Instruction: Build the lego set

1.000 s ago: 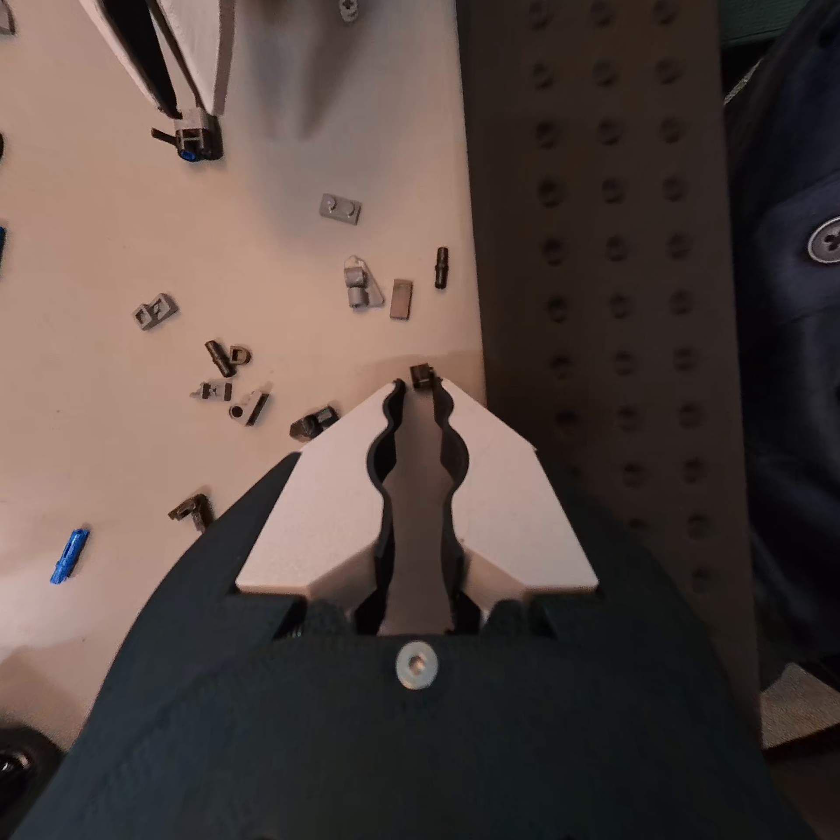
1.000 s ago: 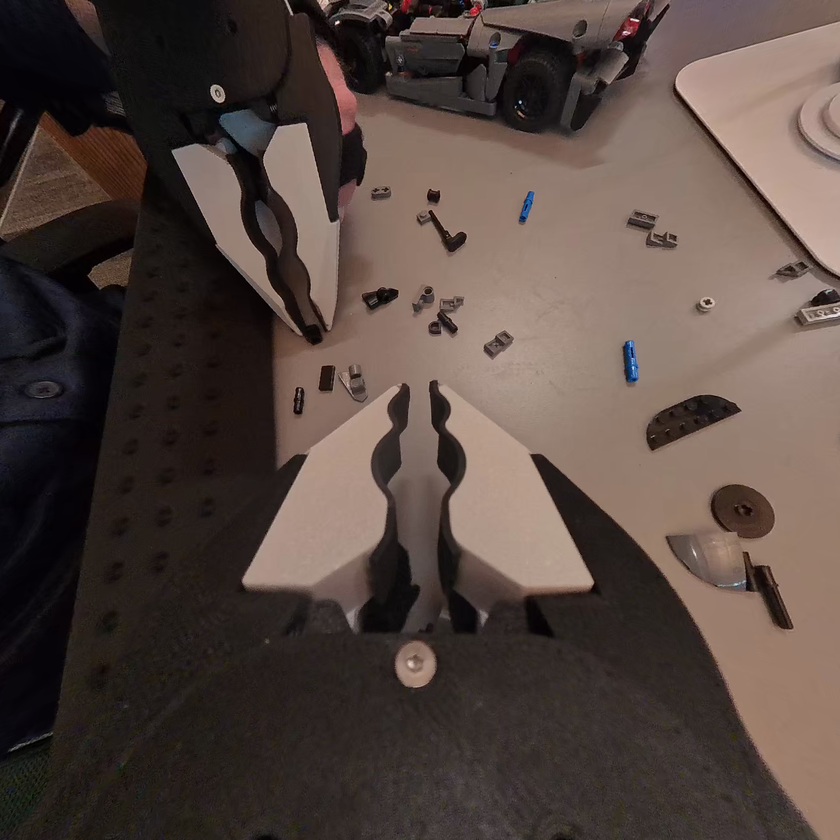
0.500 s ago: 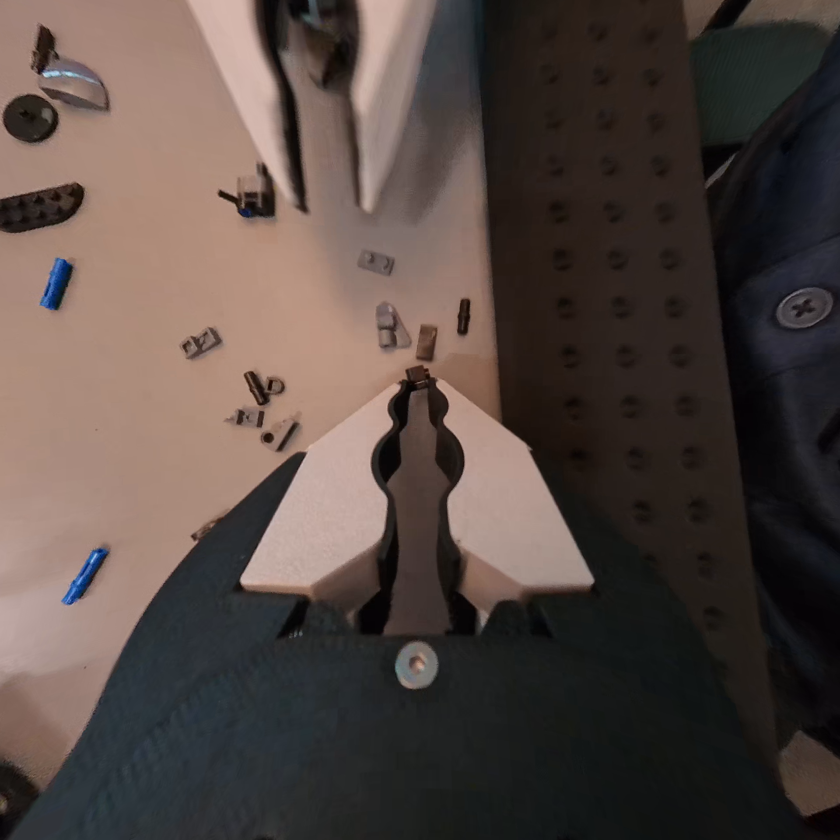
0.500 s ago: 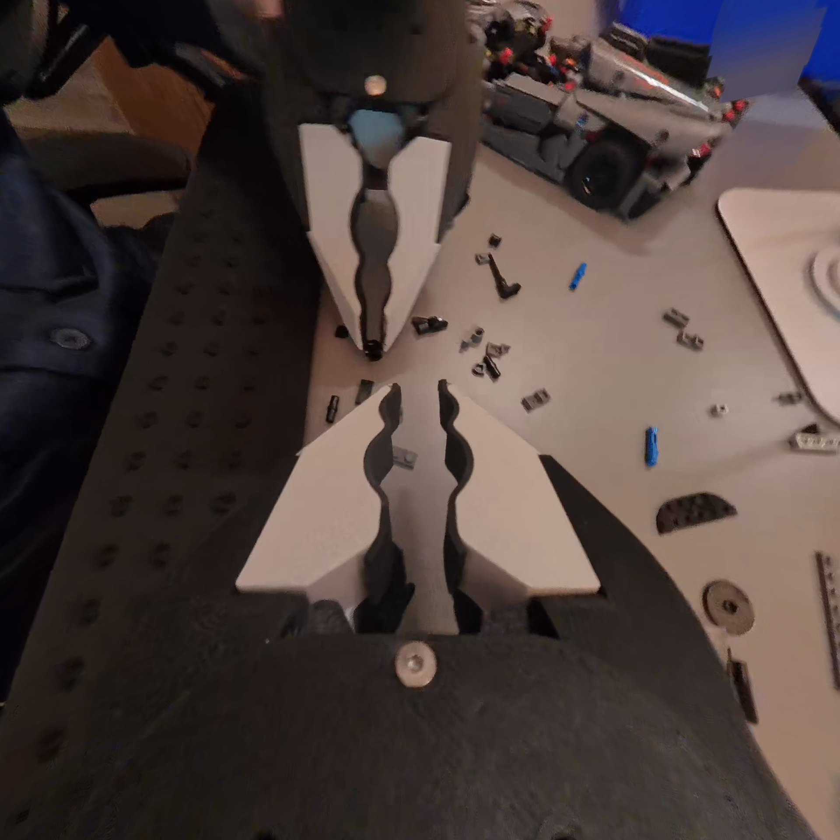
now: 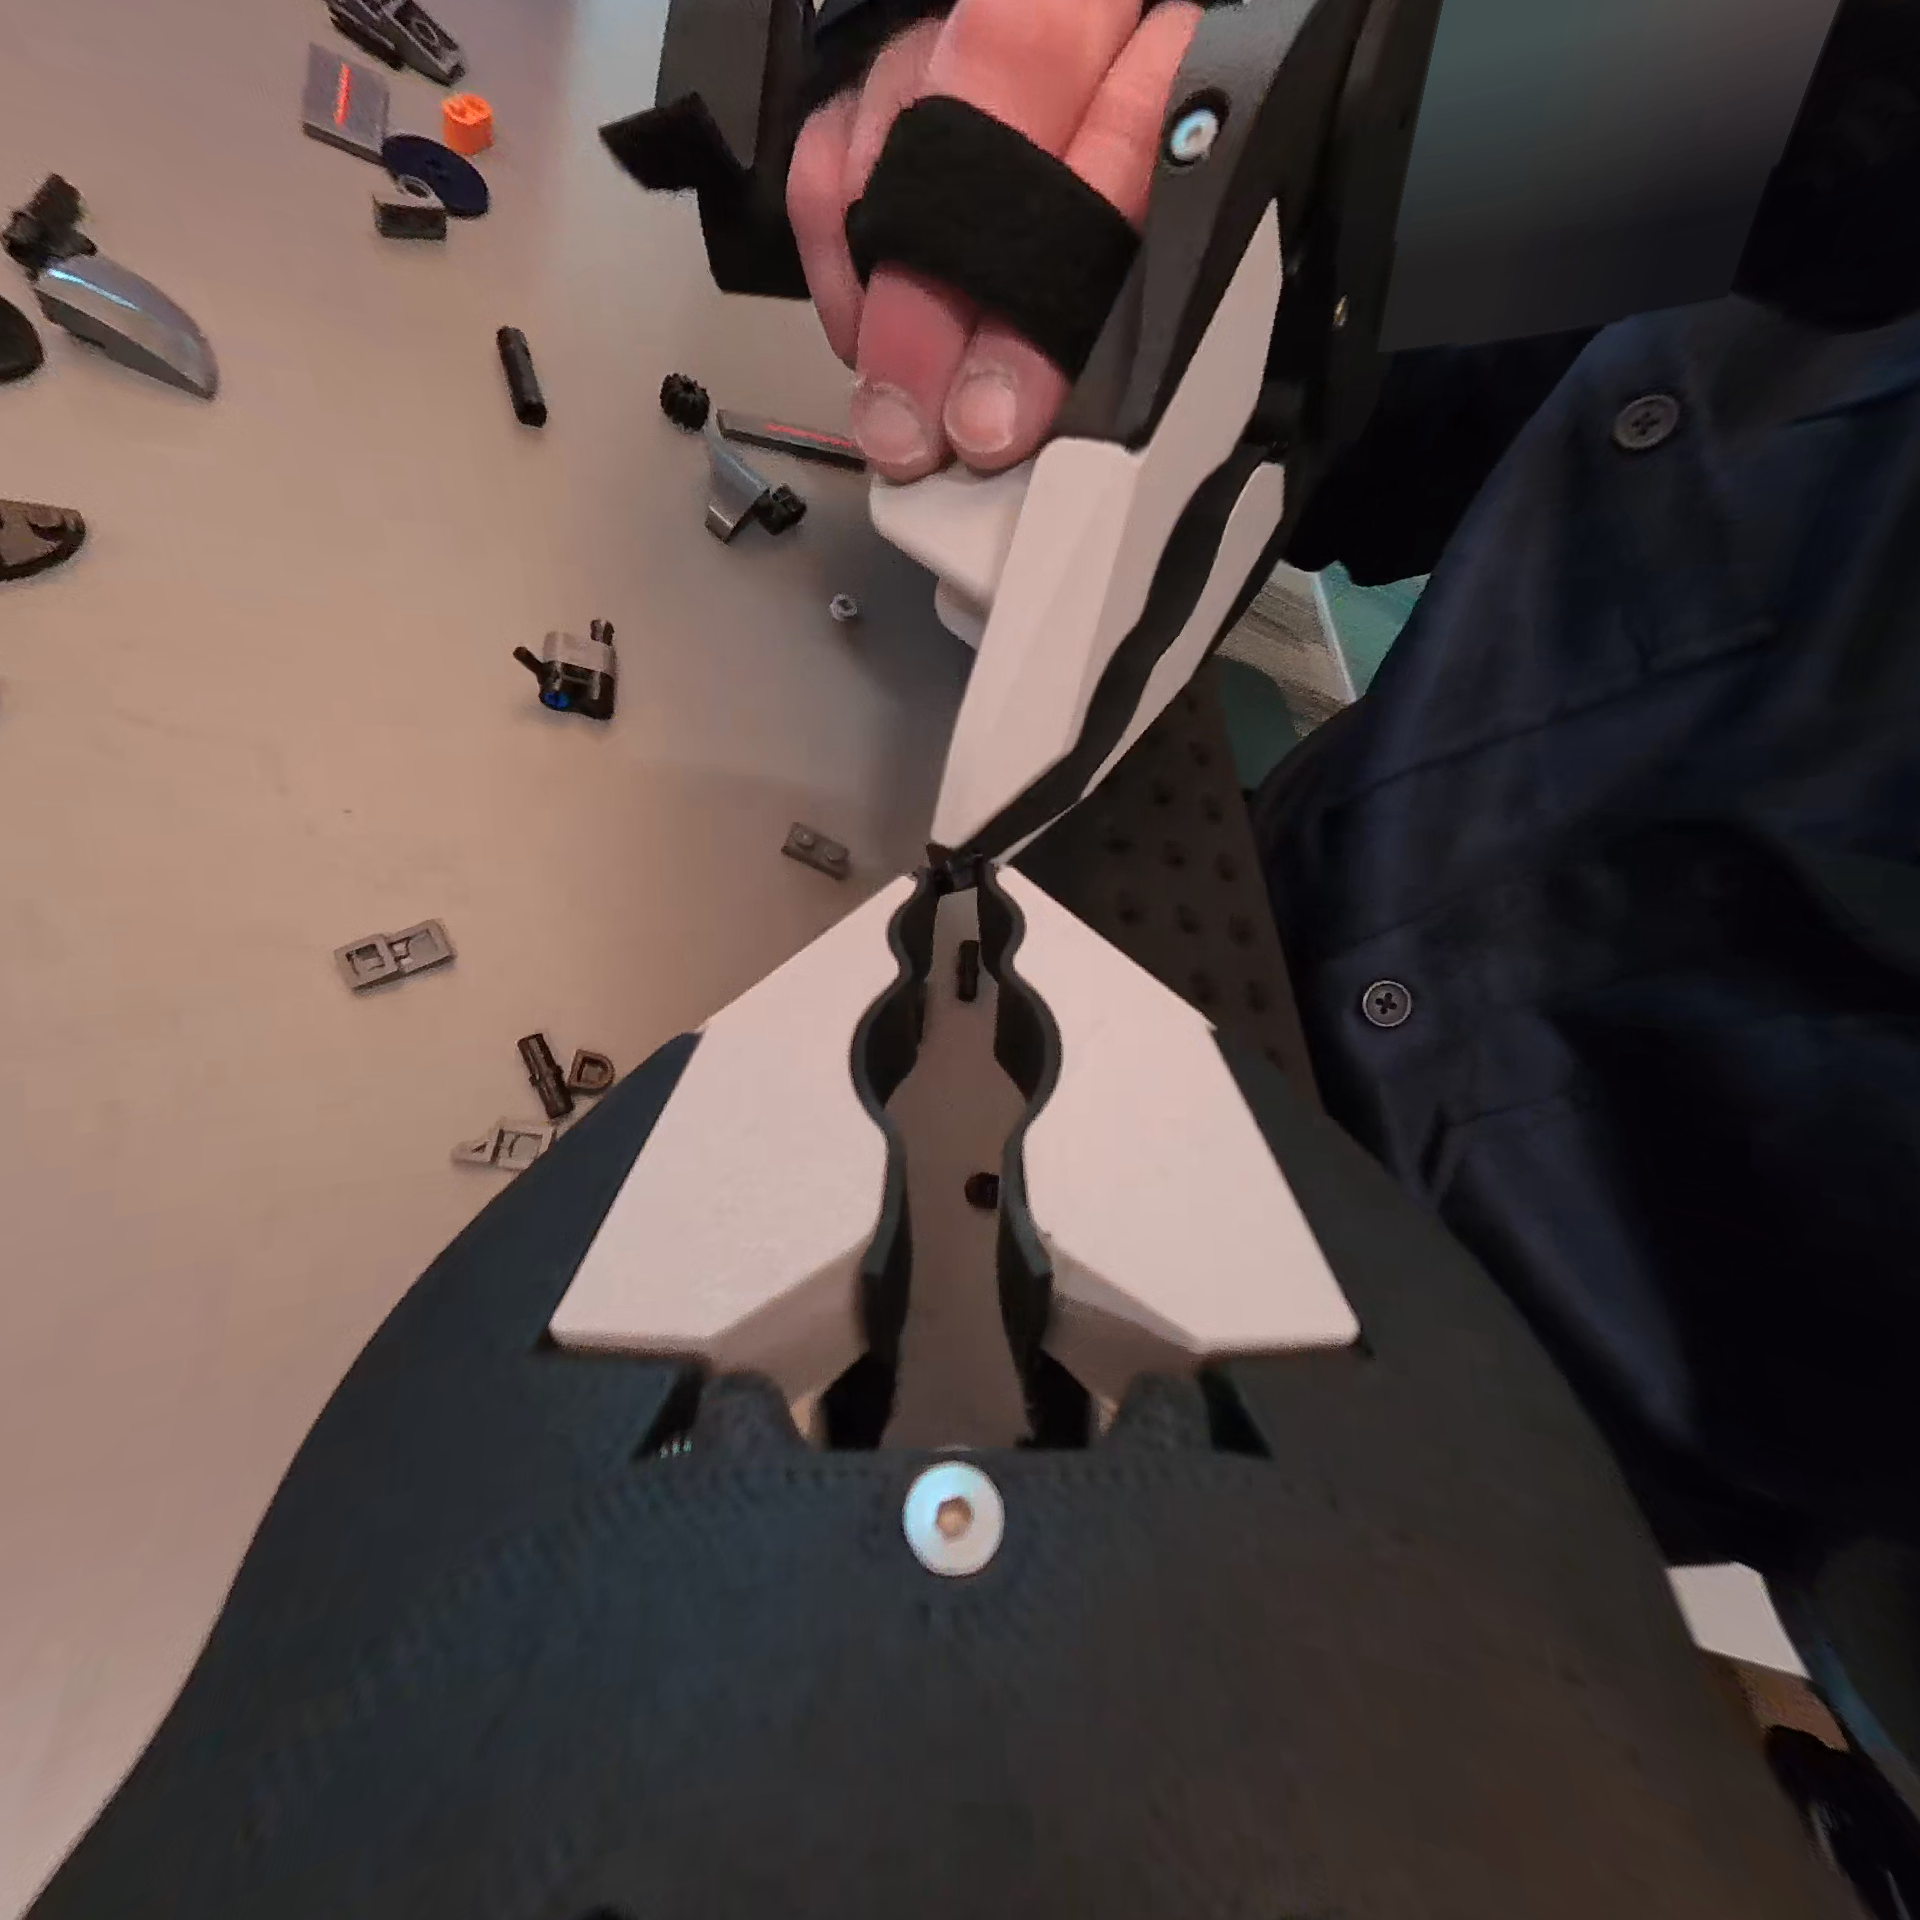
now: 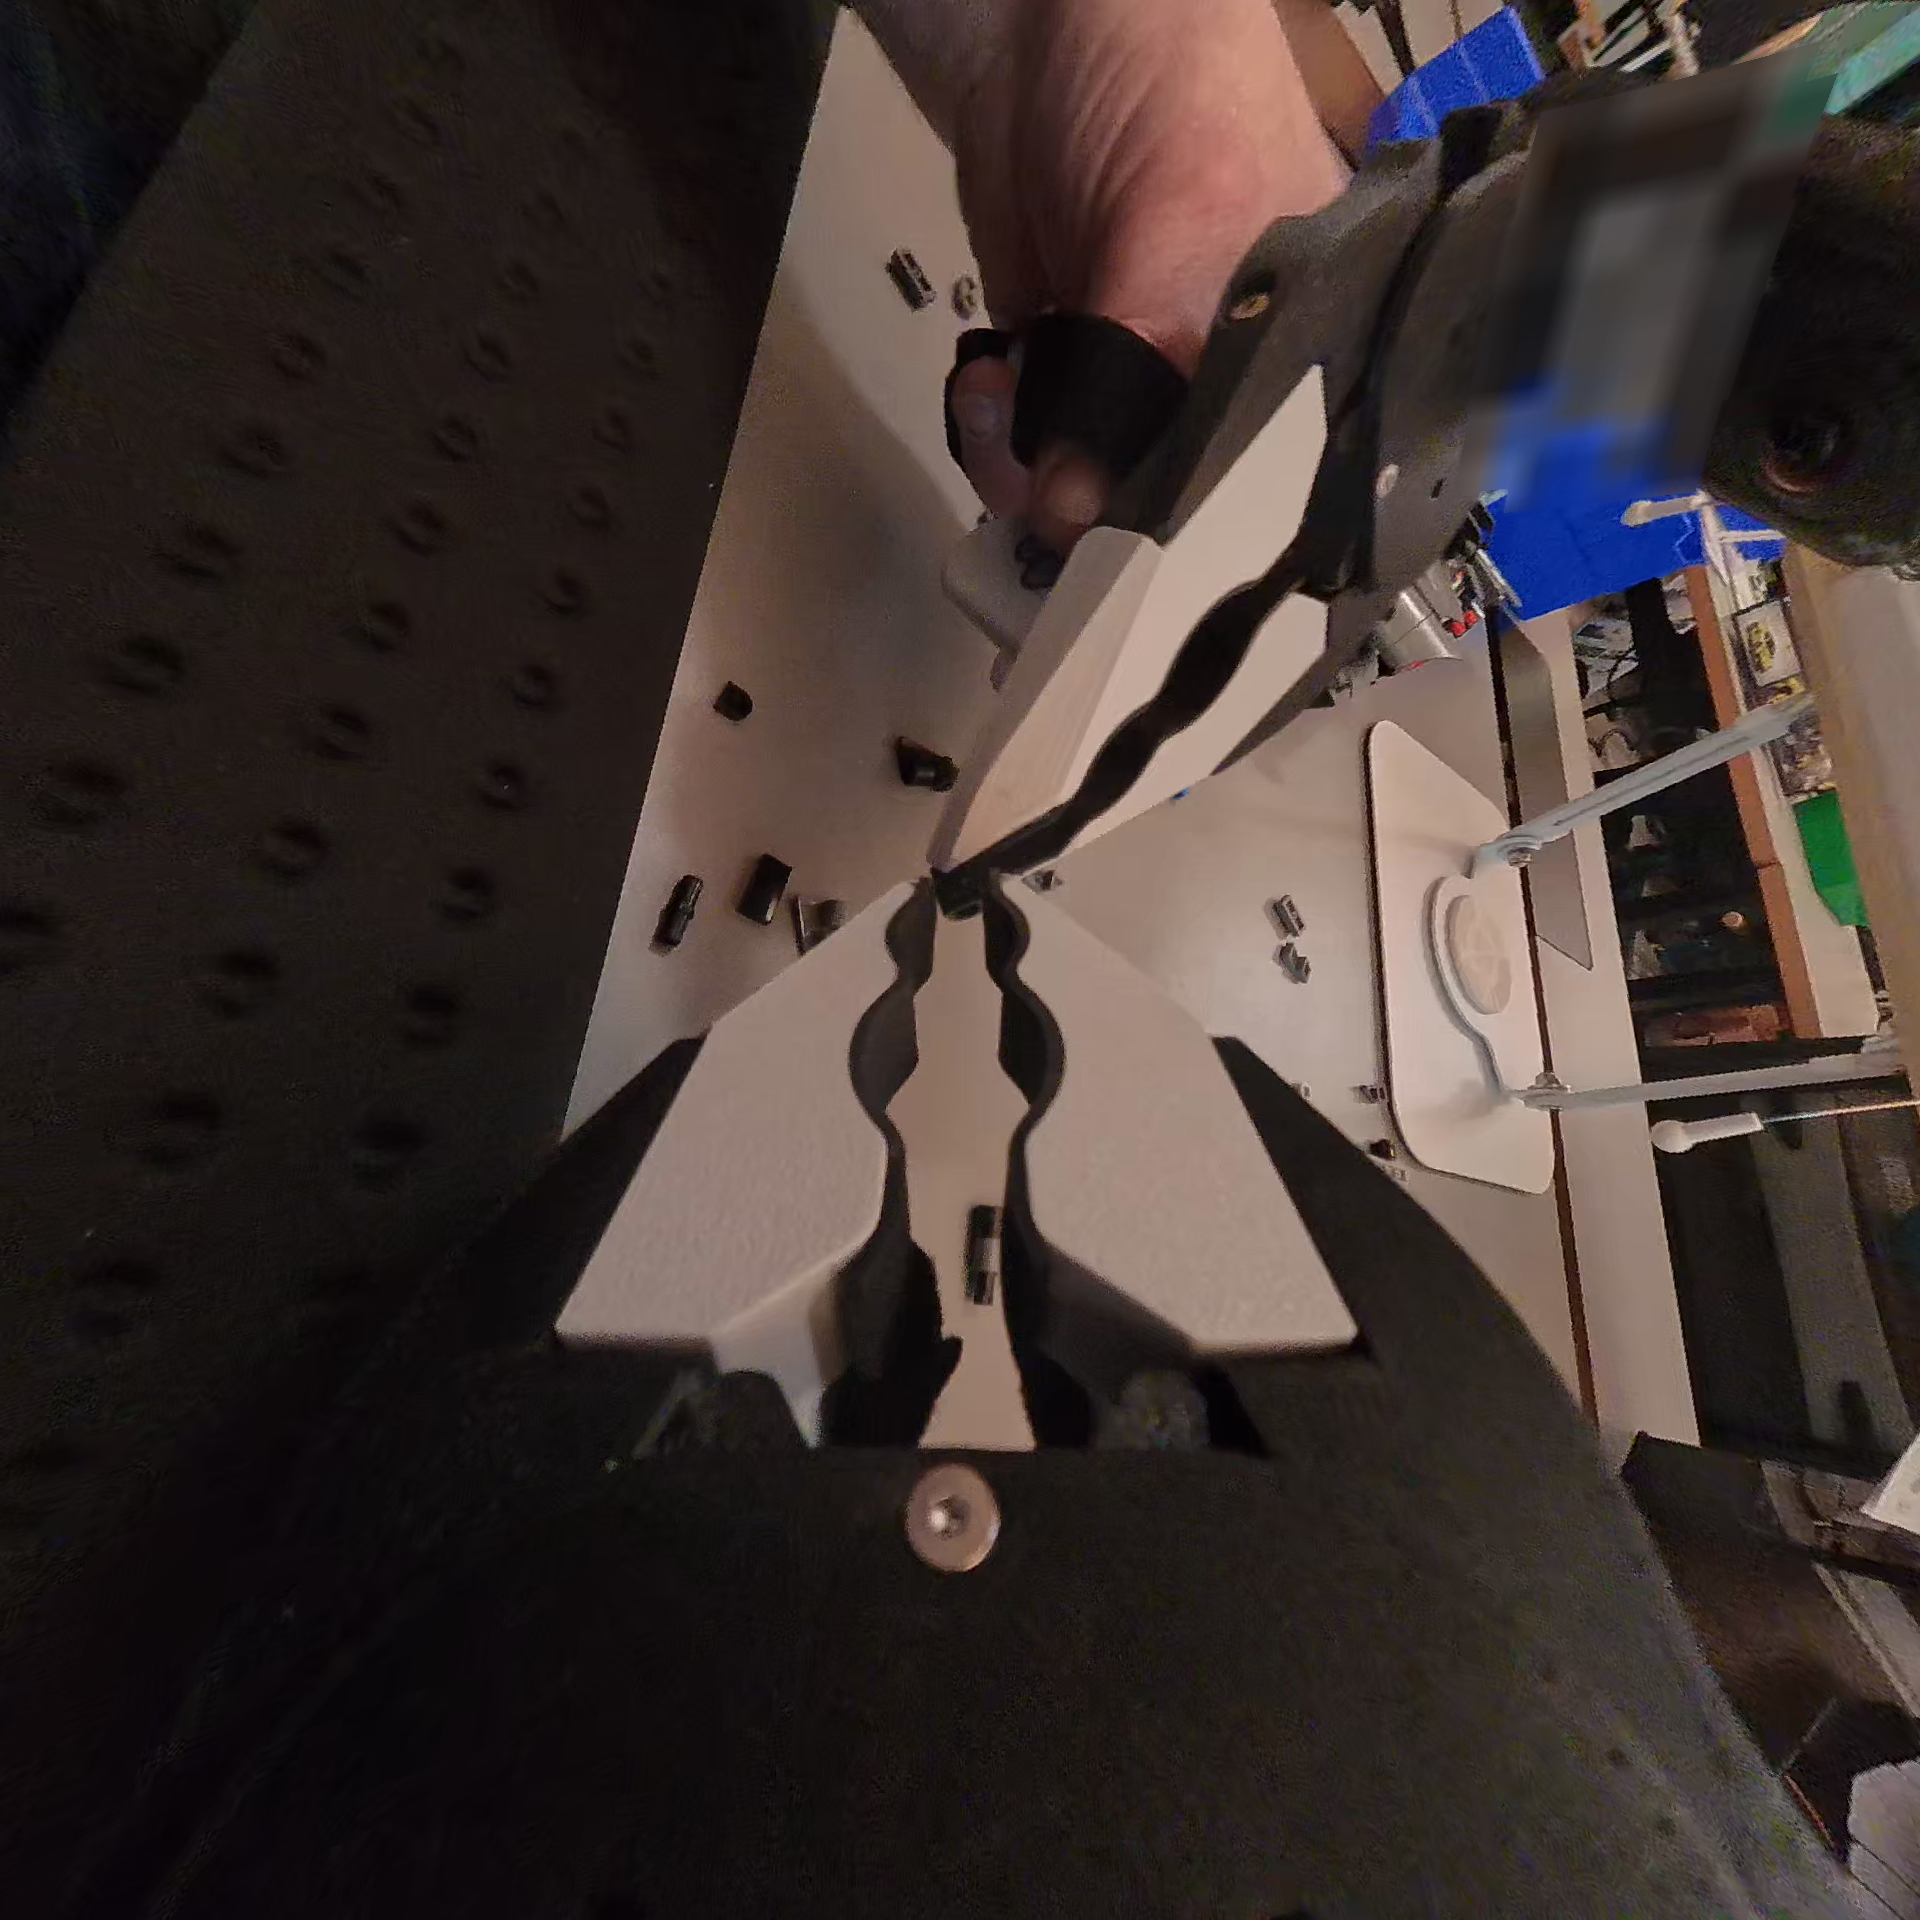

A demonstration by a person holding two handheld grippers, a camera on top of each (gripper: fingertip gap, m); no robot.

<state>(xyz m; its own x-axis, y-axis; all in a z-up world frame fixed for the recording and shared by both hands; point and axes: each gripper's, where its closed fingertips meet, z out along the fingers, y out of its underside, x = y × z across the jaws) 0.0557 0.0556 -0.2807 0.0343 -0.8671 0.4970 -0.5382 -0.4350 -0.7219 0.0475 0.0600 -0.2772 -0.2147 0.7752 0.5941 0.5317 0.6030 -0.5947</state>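
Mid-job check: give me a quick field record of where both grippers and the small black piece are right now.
left gripper: shut on small black piece, tips raised above table
small black piece: pinched at the left tips, right tips meet it from the far side
right gripper: tips at the piece, whether clamped cannot be told
table: loose grey and black parts scattered
grey plate: on the table beyond the left fingertips

Both tongs (image 6: pixel 954 894) meet tip to tip, apparently pinching one small black piece (image 6: pixel 958 891).
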